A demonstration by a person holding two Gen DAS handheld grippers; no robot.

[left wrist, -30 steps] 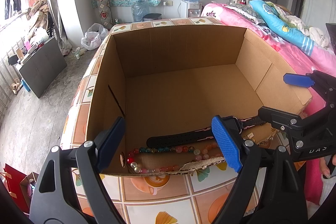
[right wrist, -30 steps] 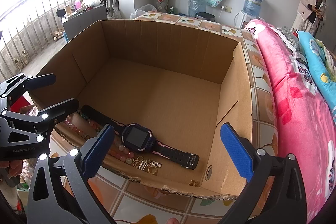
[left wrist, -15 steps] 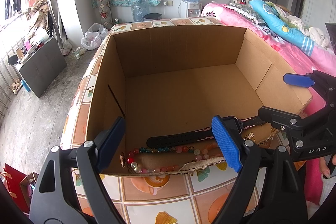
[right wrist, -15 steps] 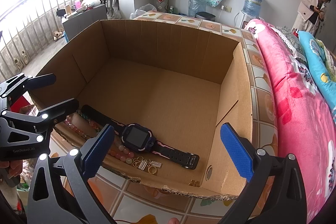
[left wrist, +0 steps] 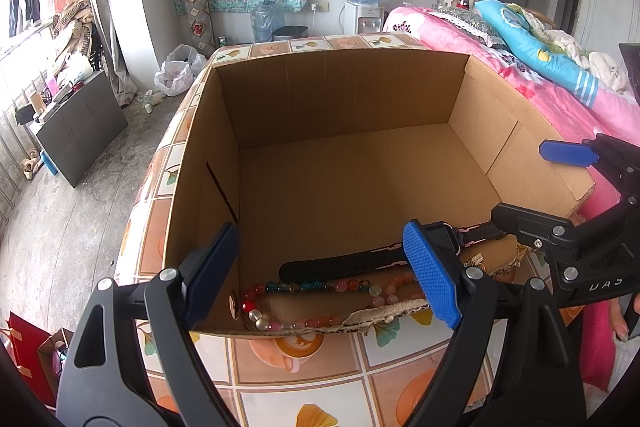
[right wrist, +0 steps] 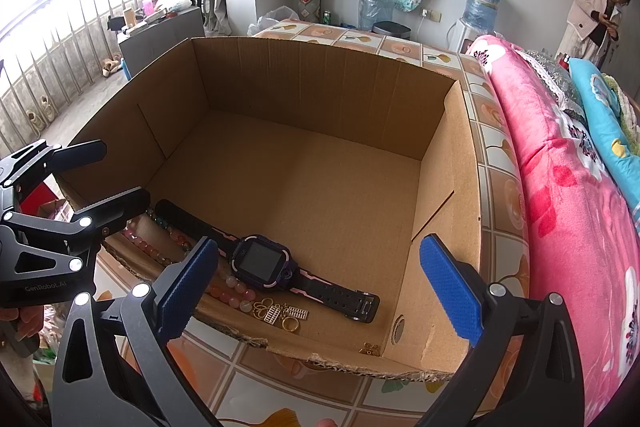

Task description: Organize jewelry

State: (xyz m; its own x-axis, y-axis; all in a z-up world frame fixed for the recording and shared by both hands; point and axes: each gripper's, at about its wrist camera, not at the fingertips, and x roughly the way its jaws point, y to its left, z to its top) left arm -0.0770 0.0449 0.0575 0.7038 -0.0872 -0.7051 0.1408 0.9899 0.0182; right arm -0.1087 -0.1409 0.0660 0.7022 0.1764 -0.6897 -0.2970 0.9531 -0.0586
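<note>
Right wrist view: the right gripper (right wrist: pixel 316 281) hangs spread and empty over the near edge of the cardboard box (right wrist: pixel 320 83). Between its fingers lies the smartwatch (right wrist: pixel 262 261), gold charms (right wrist: pixel 280 313) just below it, the bead bracelet (right wrist: pixel 230 285) by its left finger. The left gripper (left wrist: pixel 316 277), also spread and empty, has the bracelet between its fingers.
</note>
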